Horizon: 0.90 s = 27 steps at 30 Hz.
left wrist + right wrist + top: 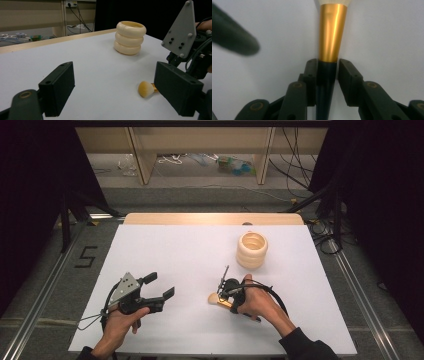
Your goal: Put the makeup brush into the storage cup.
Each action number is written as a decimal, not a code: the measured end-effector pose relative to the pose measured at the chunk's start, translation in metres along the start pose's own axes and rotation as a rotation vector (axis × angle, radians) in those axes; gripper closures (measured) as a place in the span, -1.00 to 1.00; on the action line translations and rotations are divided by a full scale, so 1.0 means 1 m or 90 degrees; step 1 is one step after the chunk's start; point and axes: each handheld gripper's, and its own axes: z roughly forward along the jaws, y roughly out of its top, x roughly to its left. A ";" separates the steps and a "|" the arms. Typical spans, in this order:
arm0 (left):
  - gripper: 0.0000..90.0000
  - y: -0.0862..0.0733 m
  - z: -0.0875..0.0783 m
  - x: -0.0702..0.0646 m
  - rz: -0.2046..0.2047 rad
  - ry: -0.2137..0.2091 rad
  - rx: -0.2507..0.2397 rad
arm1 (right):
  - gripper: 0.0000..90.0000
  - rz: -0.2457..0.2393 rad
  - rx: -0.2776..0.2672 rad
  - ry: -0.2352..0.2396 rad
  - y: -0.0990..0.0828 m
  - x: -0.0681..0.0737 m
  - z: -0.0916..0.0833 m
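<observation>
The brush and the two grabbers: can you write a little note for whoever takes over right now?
Right gripper: jaws closed on the dark handle of the makeup brush, just below its gold collar. The brush lies flat on the white table, bristles pointing toward the left gripper.
Left gripper: open, holding nothing, held above the table to the left of the brush.
Cream ringed holder: upright at the far right of the table, apart from both grippers.
Done: brush gripped.
Left, probably: lift the brush and stand it in the holder.
</observation>
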 end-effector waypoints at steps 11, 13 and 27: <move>-0.63 0.000 0.000 0.001 0.001 0.001 -0.002 | 0.65 -0.021 0.002 -0.009 0.002 0.003 0.000; -0.63 0.000 -0.001 0.001 -0.001 0.002 -0.001 | 0.65 -0.025 0.000 -0.010 0.002 0.003 0.000; -0.62 0.001 -0.001 0.001 -0.001 0.001 -0.002 | 0.65 0.002 -0.063 -0.018 -0.001 0.000 -0.019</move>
